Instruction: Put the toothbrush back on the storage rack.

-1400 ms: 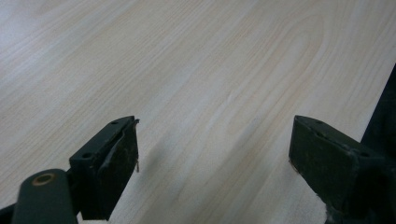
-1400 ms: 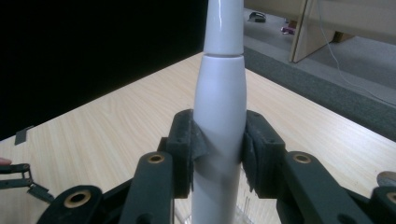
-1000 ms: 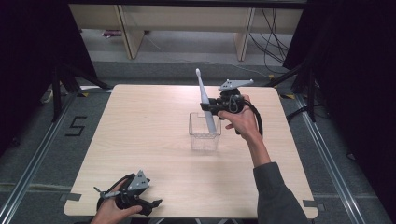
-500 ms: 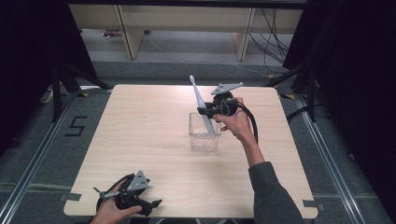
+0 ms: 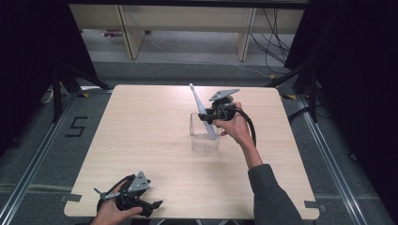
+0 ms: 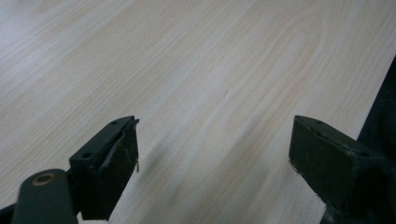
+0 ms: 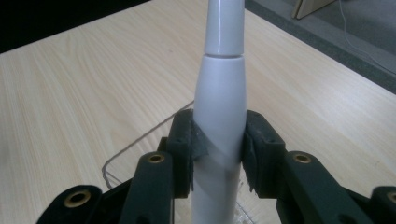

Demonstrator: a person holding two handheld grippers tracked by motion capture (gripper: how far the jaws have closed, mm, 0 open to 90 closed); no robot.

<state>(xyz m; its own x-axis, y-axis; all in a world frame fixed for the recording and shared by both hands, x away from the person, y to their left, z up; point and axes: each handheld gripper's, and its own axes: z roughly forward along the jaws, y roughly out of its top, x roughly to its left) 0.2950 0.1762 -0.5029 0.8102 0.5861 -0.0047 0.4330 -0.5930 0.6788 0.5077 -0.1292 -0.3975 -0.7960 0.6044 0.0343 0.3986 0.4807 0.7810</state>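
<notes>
Dark curtains close off both sides of the room, and pale shelving (image 5: 187,28) stands beyond the far edge of the worktop (image 5: 141,136), with cables trailing on the grey floor (image 5: 291,65) near it. Light wood grain covers the whole worktop, which sits square in the high view with a "5" taped on the floor (image 5: 76,126) off its left edge.

Near the middle of the worktop stands a clear square container (image 5: 204,133), upright and open at the top. Just to the right of the container, the person's right hand holds the right tool (image 5: 210,118) at the container's rim. Its jaws are closed tight on the thick lower body of a white electric toothbrush (image 5: 201,112); in the right gripper view the toothbrush (image 7: 219,116) is pinched between both pads, its narrower neck rising away. Seen from above, the toothbrush leans up and to the left, with its lower end down inside the container.

Well away from the container, at the near left corner of the worktop, the left hand rests the left tool (image 5: 149,205) low over the wood. Its jaws are spread wide with nothing between them, bare worktop (image 6: 210,93) showing in the gap.
</notes>
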